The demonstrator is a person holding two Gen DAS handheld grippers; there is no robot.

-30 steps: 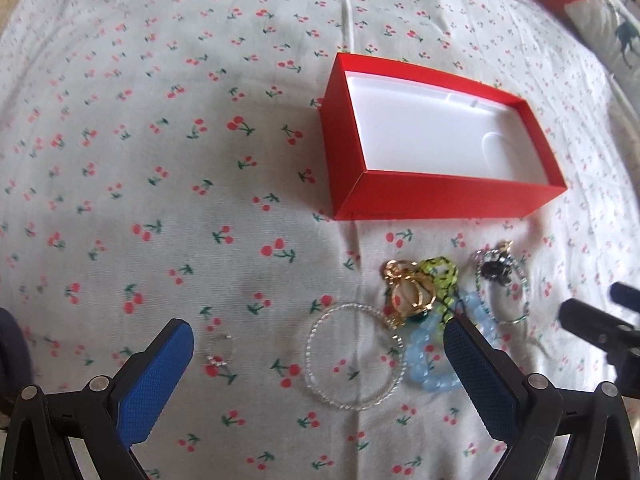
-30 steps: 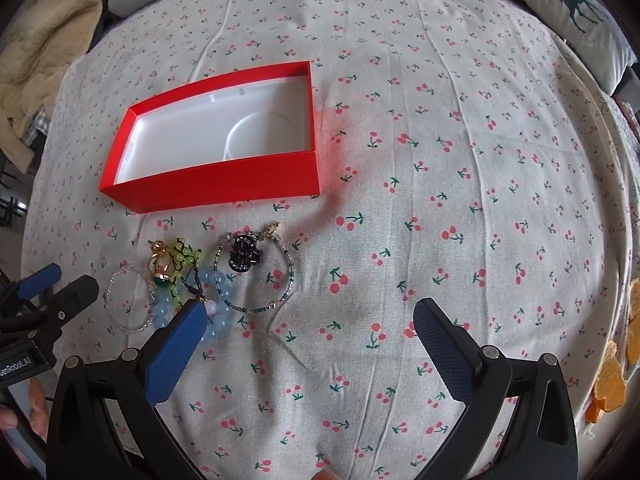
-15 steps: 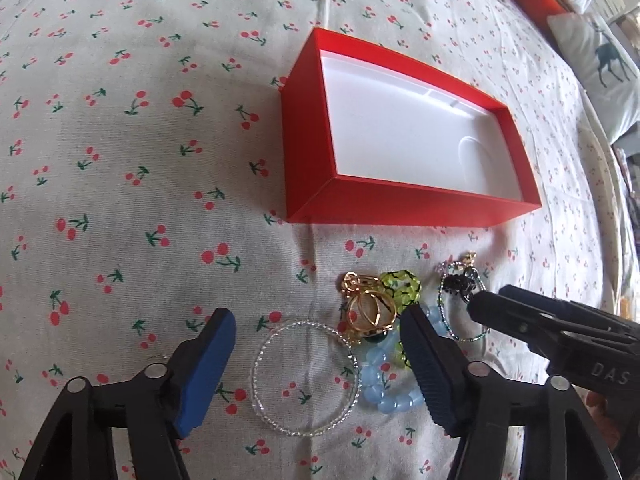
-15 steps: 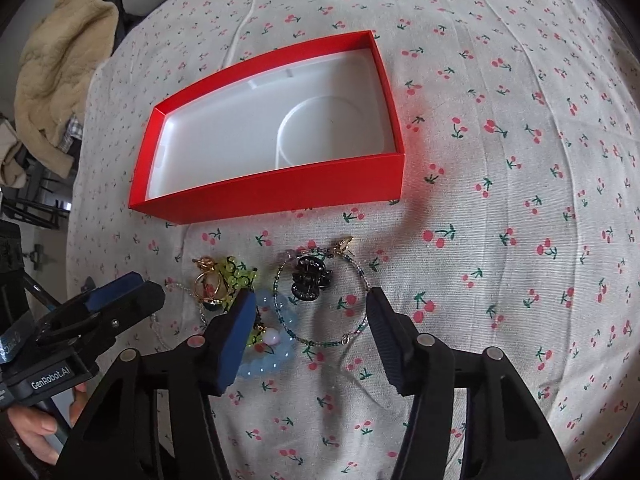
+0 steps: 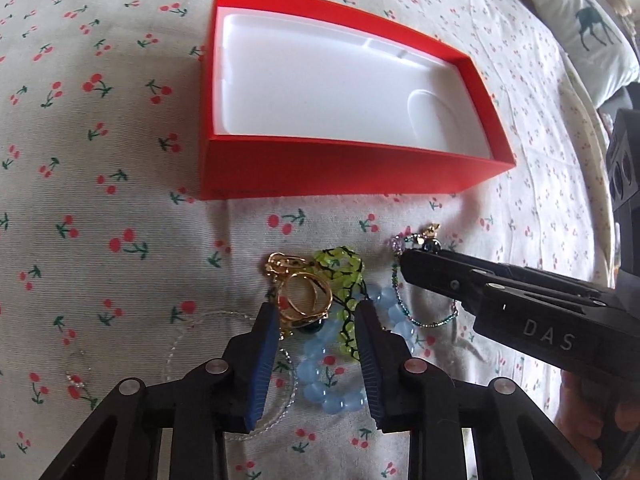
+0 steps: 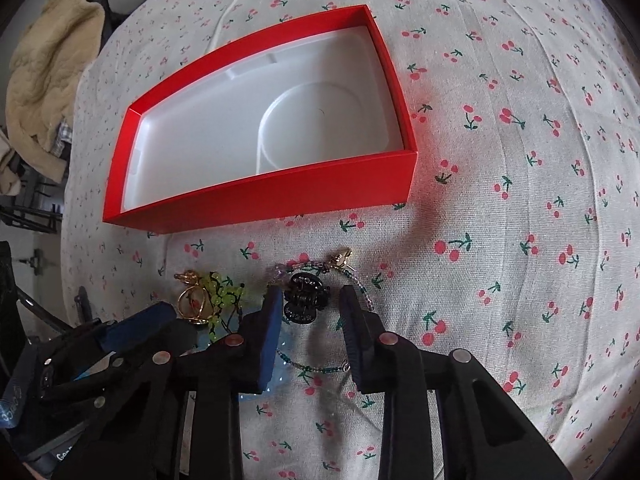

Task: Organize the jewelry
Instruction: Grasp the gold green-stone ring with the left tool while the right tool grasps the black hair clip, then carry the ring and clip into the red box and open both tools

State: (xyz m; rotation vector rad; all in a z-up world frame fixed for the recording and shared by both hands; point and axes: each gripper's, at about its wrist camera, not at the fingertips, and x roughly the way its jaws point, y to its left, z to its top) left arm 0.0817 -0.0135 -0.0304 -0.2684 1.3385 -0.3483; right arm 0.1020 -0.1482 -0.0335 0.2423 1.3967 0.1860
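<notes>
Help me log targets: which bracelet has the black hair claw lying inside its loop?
The thin teal seed-bead bracelet rings the black hair claw; the chunky pale blue one doesn't.

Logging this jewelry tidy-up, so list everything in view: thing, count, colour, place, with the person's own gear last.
box: one, red with empty white insert, far side of the cloth.
gold ring piece: one, gold, between the left fingers.
green beaded piece: one, lime green, right of the gold piece.
blue bead bracelet: one, pale blue, near the left gripper.
clear bead bracelet: one, clear, left of the pile.
small beaded ring: one, clear with red, far left.
thin beaded bracelet: one, teal and purple, around the hair clip.
hair clip: one, black, between the right fingers.
cloth: one, white with cherry print, under everything.
pillow: one, white with a deer, far right.
blanket: one, beige, far left.
left gripper: one, black with blue fingers, open over the gold piece.
right gripper: one, black with blue fingers, open around the clip.
</notes>
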